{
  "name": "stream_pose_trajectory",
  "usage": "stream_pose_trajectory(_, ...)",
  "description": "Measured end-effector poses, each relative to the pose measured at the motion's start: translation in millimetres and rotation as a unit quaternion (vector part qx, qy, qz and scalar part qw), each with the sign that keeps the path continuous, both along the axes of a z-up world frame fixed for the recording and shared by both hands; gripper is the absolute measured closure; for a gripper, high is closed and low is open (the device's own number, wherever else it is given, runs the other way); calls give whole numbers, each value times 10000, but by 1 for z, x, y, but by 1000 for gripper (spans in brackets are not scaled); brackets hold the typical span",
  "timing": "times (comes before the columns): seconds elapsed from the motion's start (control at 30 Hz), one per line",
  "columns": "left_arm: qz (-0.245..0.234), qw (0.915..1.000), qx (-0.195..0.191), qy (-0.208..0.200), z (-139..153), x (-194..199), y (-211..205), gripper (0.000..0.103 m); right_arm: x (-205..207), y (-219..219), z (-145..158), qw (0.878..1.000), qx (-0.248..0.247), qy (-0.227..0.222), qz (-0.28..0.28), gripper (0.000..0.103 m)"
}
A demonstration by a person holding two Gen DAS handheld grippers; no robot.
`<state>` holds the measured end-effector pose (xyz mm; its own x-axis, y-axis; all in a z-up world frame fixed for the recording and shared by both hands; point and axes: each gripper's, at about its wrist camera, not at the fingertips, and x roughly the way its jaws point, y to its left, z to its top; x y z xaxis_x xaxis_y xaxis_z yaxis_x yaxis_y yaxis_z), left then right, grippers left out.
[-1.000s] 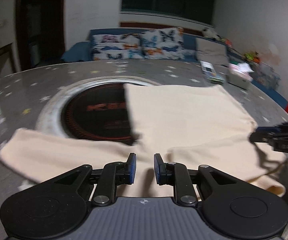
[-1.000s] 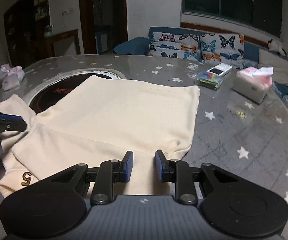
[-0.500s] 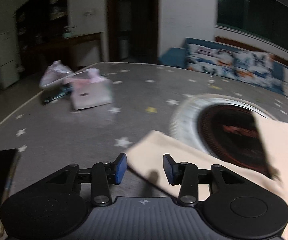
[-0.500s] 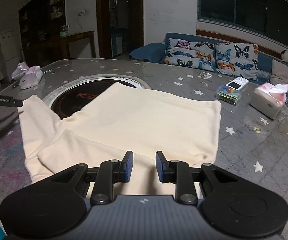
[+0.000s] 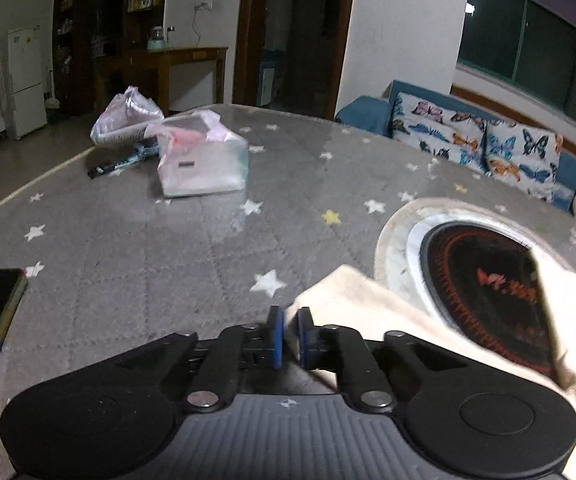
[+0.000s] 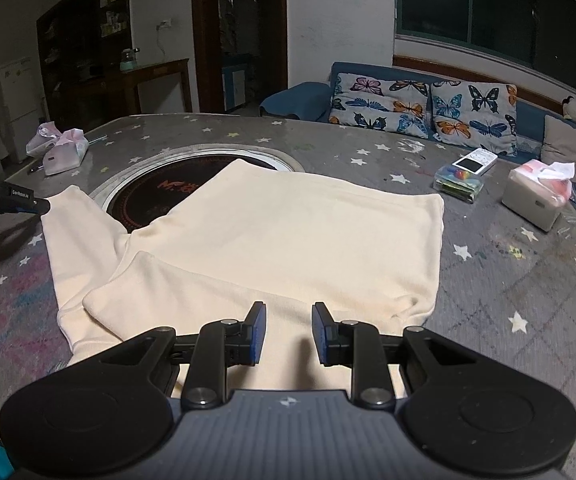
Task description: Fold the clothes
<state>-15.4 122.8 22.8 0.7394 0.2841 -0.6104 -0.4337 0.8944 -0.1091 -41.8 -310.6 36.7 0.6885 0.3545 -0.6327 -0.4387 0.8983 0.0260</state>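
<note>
Evidently the left gripper (image 5: 290,334) pinched the cream fleece sweatshirt's (image 6: 288,236) outstretched sleeve cuff (image 5: 328,286); carrying it flat across the body suited. The right gripper (image 6: 288,334) hovered, jaws apart.

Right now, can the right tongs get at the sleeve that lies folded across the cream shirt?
Probably yes. The right tongs are open just above the cream shirt, and the folded sleeve lies uncovered a little ahead to their left. The left tongs are off at the other sleeve.
</note>
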Motion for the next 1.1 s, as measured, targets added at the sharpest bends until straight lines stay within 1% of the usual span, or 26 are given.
stream_pose_trajectory(0.07,-111,9998,-30,-150,9,-1,-7,97,-1,-2,1,10000,35,-16,-22,79)
stream_pose_trajectory(0.13,-406,9984,-166,-363,24,-4,-21,98,-3,-5,2,9999,92,-33,-51,79)
stream_pose_trajectory(0.2,-705,9954,-297,-575,39,-8,-36,98,-4,-9,4,9998,172,-44,-95,79)
stream_pose_trajectory(0.27,-1104,9898,-408,-797,57,-12,-57,98,-4,-13,4,9996,236,-47,-137,79)
stream_pose_trajectory(0.4,-2045,9700,-674,-1132,86,-19,-108,98,-7,-21,4,9992,326,-62,-221,79)
stream_pose_trajectory(0.47,-2508,9568,-831,-1212,95,-20,-134,98,-8,-26,4,9989,364,-63,-289,79)
stream_pose_trajectory(0.5,-2774,9485,-910,-1234,98,-20,-148,98,-9,-28,4,9987,384,-64,-322,79)
stream_pose_trajectory(0.57,-3143,9364,-903,-1272,99,-20,-173,97,-11,-34,4,9983,422,-65,-390,79)
stream_pose_trajectory(0.67,-3605,9215,-930,-1101,89,-17,-208,97,-13,-41,5,9976,480,-67,-492,79)
stream_pose_trajectory(0.77,-3966,9090,-969,-839,73,-16,-235,96,-15,-49,5,9968,538,-69,-594,79)
stream_pose_trajectory(0.83,-4087,9058,-874,-691,62,-18,-241,94,-16,-53,4,9963,553,-54,-663,79)
stream_pose_trajectory(0.87,-4147,9041,-826,-617,56,-19,-244,89,-16,-54,4,9961,557,-47,-684,79)
stream_pose_trajectory(0.9,-4206,9023,-777,-543,51,-20,-248,80,-16,-55,4,9960,560,-42,-698,79)
stream_pose_trajectory(0.93,-4251,9010,-719,-486,46,-22,-250,74,-16,-55,4,9960,568,-33,-688,79)
stream_pose_trajectory(0.97,-4240,9021,-622,-496,44,-24,-246,65,-16,-54,3,9961,578,-22,-669,79)
stream_pose_trajectory(1.0,-4229,9032,-530,-510,42,-27,-242,61,-15,-54,3,9961,587,-11,-651,79)
stream_pose_trajectory(1.03,-4212,9042,-455,-542,42,-30,-237,61,-15,-52,3,9963,599,3,-615,79)
stream_pose_trajectory(1.1,-4114,9092,-245,-589,41,-36,-225,59,-14,-48,3,9966,625,36,-538,79)
